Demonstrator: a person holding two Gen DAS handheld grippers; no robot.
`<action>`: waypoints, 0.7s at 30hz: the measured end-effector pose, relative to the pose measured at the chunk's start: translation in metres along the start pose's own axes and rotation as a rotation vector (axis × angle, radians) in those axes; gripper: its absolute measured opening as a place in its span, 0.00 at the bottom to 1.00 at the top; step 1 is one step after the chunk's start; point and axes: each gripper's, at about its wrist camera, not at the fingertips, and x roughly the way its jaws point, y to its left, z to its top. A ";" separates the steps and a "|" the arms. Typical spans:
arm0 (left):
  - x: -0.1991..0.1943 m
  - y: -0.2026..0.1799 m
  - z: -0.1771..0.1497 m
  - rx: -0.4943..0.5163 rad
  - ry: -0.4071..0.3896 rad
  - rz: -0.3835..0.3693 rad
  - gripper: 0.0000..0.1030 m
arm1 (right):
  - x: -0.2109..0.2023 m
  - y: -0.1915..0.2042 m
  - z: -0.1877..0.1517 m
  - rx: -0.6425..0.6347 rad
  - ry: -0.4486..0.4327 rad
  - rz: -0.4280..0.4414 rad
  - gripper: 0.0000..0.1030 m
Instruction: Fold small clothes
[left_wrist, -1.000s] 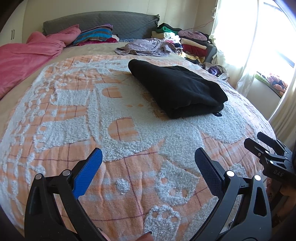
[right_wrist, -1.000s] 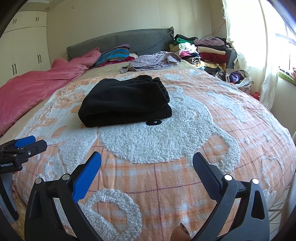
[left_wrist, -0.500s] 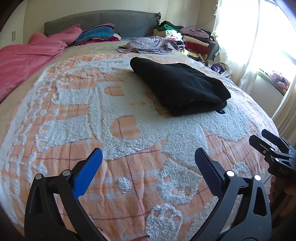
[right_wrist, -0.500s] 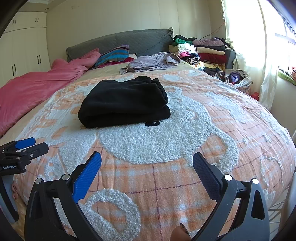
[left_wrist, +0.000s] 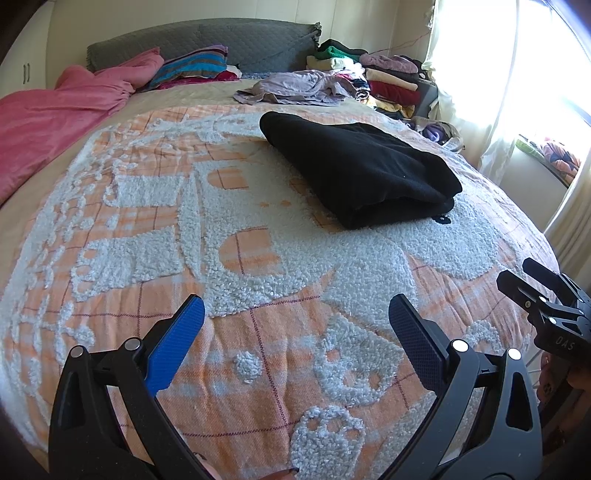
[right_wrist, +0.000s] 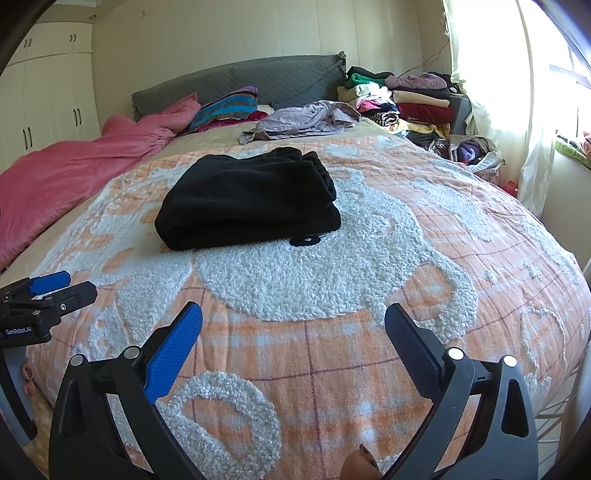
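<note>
Two blue-padded fingers of the left gripper (left_wrist: 293, 325) stand spread wide and hold nothing, low over the orange and white blanket (left_wrist: 258, 332). Ahead of them, well apart, a folded black garment (left_wrist: 354, 173) lies on the blanket. The right gripper (left_wrist: 546, 295) shows at the right edge, partly cut off.

From the right wrist, the right gripper (right_wrist: 293, 325) is likewise released and holds nothing. The black garment (right_wrist: 247, 199) lies ahead to the left; a small dark piece pokes out under its near edge, too small to identify. The left gripper (right_wrist: 48, 286) shows at the left edge, cut off.
</note>
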 end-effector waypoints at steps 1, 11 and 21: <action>0.000 -0.001 0.000 0.001 0.001 0.002 0.91 | 0.001 0.000 0.000 -0.001 0.002 0.001 0.96; 0.001 0.002 0.000 0.001 0.009 0.005 0.91 | 0.000 0.000 -0.001 0.000 0.005 -0.001 0.96; 0.001 0.000 0.000 0.007 0.010 0.022 0.91 | 0.000 -0.003 -0.001 0.006 0.009 -0.011 0.96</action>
